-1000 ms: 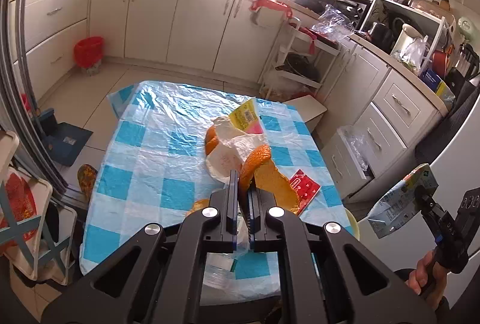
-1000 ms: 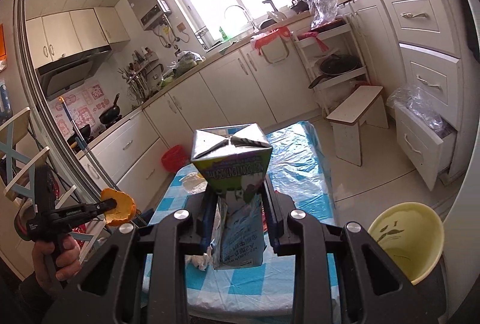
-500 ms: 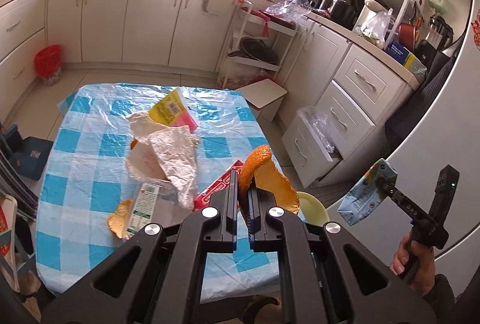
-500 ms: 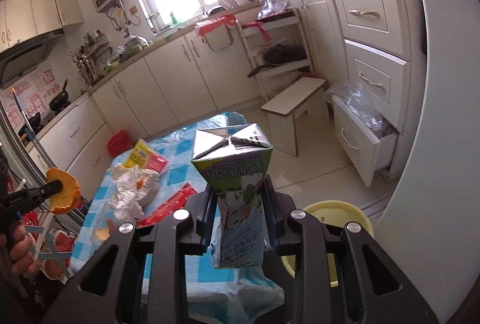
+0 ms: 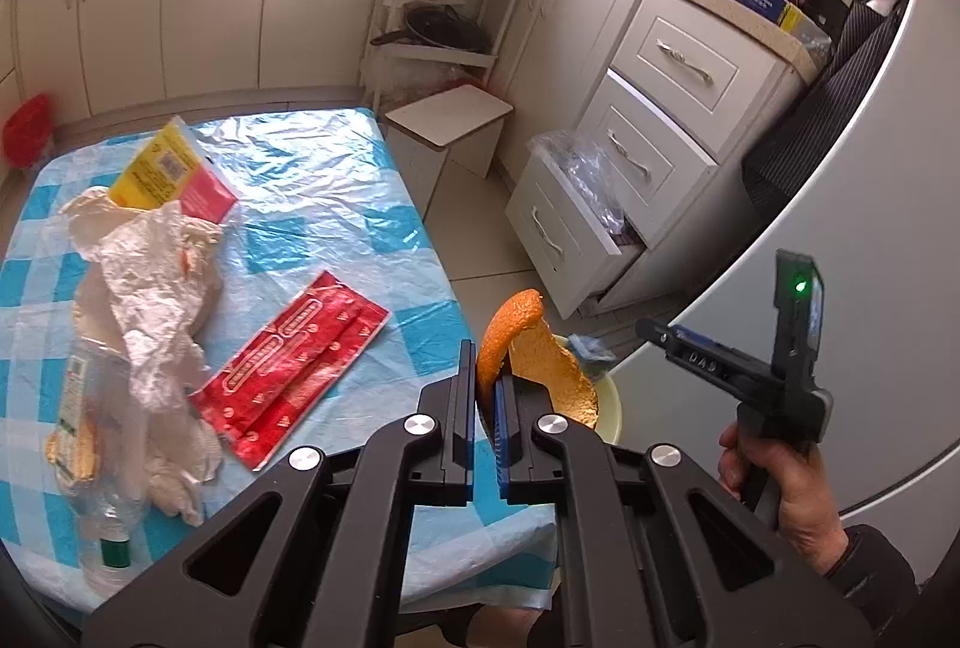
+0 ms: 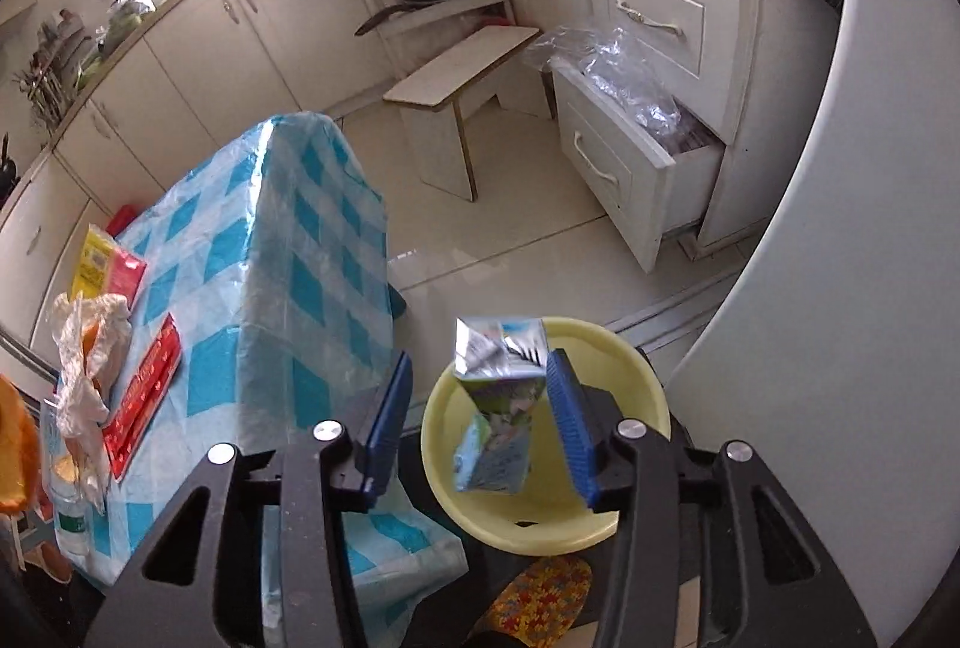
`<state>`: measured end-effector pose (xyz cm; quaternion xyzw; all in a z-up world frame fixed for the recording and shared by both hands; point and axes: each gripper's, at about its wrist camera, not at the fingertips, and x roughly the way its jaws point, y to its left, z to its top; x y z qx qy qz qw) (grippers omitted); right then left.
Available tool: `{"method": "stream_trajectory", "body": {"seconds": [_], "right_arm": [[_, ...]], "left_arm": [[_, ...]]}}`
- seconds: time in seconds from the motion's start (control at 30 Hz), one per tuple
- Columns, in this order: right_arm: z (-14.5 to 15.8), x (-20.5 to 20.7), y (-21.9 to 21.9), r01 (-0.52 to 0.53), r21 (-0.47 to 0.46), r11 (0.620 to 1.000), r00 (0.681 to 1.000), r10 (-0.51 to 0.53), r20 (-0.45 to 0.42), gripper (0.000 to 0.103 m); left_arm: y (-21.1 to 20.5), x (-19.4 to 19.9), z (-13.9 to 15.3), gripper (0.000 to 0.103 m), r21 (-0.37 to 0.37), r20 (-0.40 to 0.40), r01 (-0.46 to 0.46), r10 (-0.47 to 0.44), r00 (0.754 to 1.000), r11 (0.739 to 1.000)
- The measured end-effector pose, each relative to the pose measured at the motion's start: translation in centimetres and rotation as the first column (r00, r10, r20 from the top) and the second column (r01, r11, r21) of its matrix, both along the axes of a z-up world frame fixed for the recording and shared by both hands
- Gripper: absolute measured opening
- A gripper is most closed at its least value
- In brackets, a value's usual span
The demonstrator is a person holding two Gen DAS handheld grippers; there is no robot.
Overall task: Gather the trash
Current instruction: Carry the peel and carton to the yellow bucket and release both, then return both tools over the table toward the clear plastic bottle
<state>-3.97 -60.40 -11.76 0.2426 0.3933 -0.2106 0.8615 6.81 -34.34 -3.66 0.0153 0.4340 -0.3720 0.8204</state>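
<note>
1. My right gripper hangs over the yellow bin on the floor, just off the worktop's near right corner. Its jaws are opening and no longer press the milk carton, which sits loose between them, tilted, above the bin's mouth. I judge that I placed the gripper here so the carton falls straight in.
2. My left gripper is clenched on a piece of orange peel, pinched at its lower edge so that the curl stands up above the fingertips. It hovers past the worktop's right edge with the bin's rim partly behind it, a sensible spot for the next drop.
3. On the checked worktop more trash waits: a red wrapper near the right edge, crumpled white paper toward the middle, a yellow-and-red packet at the far side, and a clear plastic bottle with more peel at the near left corner.
4. My judgement: the task is only partly done; several trips to the bin remain.
</note>
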Motion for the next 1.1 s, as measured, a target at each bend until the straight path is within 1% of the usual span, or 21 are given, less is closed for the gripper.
{"method": "stream_trajectory", "body": {"seconds": [0.03,0.07,0.13,0.2,0.23,0.27,0.37,0.4,0.43,0.47,0.53,0.6,0.7,0.8,0.87,0.93,0.97,1.0,1.07,1.1], "right_arm": [[0.5,-0.5,-0.1,0.015,-0.004,1.0,1.0,-0.015,0.026,0.055],[1.1,-1.1,-0.2,0.033,-0.005,0.999,0.998,-0.033,0.062,0.057],[2.6,-2.4,-0.5,0.061,-0.004,0.998,0.987,-0.06,0.149,0.057],[4.6,-3.9,-0.5,0.105,-0.042,0.994,0.966,-0.092,0.241,0.063],[5.4,-4.7,-0.4,0.125,-0.069,0.99,0.953,-0.101,0.284,0.068],[6.1,-5.2,-0.3,0.141,-0.091,0.986,0.943,-0.106,0.315,0.069],[7.0,-5.6,-0.4,0.162,-0.118,0.98,0.929,-0.111,0.354,0.069],[7.1,-5.4,-0.6,0.163,-0.121,0.979,0.928,-0.111,0.355,0.069],[7.1,-5.2,-0.7,0.16,-0.123,0.979,0.931,-0.108,0.349,0.069],[7.0,-5.0,-0.8,0.153,-0.119,0.981,0.933,-0.104,0.344,0.069],[7.2,-4.7,-0.9,0.143,-0.119,0.982,0.934,-0.095,0.344,0.069],[7.5,-4.5,-0.8,0.143,-0.136,0.98,0.934,-0.088,0.347,0.069],[7.7,-4.6,-0.8,0.148,-0.136,0.98,0.93,-0.091,0.355,0.069],[7.9,-4.6,-0.7,0.159,-0.137,0.978,0.927,-0.1,0.362,0.07],[8.1,-4.6,-0.2,0.17,-0.155,0.973,0.925,-0.103,0.367,0.075],[8.3,-4.3,0.3,0.17,-0.179,0.969,0.926,-0.095,0.365,0.077],[8.4,-4.1,0.6,0.167,-0.193,0.967,0.927,-0.088,0.364,0.078],[8.5,-3.8,0.9,0.161,-0.208,0.965,0.929,-0.078,0.361,0.078],[8.8,-3.2,1.8,0.148,-0.236,0.96,0.933,-0.056,0.356,0.083],[8.8,-2.9,2.1,0.142,-0.247,0.959,0.935,-0.047,0.353,0.083]], "left_arm": [[-1.2,-0.2,-0.7,0.005,0.012,-0.006,0.014,-0.014,1.0,1.0],[-2.2,-0.5,-1.3,0.005,0.022,-0.012,0.026,-0.025,1.0,0.999],[-4.4,-1.0,-2.6,0.005,0.044,-0.024,0.047,-0.046,0.999,0.998],[-7.0,-1.4,-4.2,0.005,0.068,-0.038,0.066,-0.064,0.997,0.995],[-8.5,-1.6,-5.0,0.005,0.079,-0.047,0.075,-0.072,0.996,0.994],[-9.8,-1.7,-5.7,0.005,0.089,-0.056,0.083,-0.078,0.995,0.993],[-13.7,-1.9,-8.2,0.005,0.128,-0.086,0.114,-0.104,0.991,0.985],[-14.8,-2.0,-9.0,0.008,0.148,-0.09,0.123,-0.111,0.99,0.981],[-16.0,-2.1,-9.9,0.015,0.17,-0.1,0.137,-0.121,0.988,0.976],[-16.8,-2.2,-10.5,0.018,0.183,-0.108,0.143,-0.125,0.986,0.973],[-17.8,-2.5,-11.2,0.039,0.2,-0.106,0.14,-0.121,0.987,0.97],[-18.2,-2.6,-11.1,0.042,0.193,-0.102,0.138,-0.121,0.987,0.971],[-17.7,-2.7,-10.3,0.047,0.181,-0.092,0.138,-0.123,0.988,0.974],[-15.6,-2.6,-9.0,0.05,0.158,-0.08,0.114,-0.103,0.991,0.981],[-13.4,-2.7,-7.6,0.055,0.143,-0.048,0.087,-0.081,0.996,0.986],[-10.6,-3.1,-5.9,0.066,0.13,0.001,0.049,-0.05,0.999,0.99],[-9.4,-3.3,-5.1,0.068,0.126,0.024,0.027,-0.03,0.999,0.992],[-7.9,-3.4,-4.4,0.073,0.121,0.045,0.002,-0.008,0.999,0.993],[-4.5,-3.5,-2.8,0.077,0.106,0.084,-0.055,0.046,0.995,0.993],[-2.9,-3.6,-2.0,0.079,0.098,0.1,-0.079,0.069,0.993,0.992]]}}
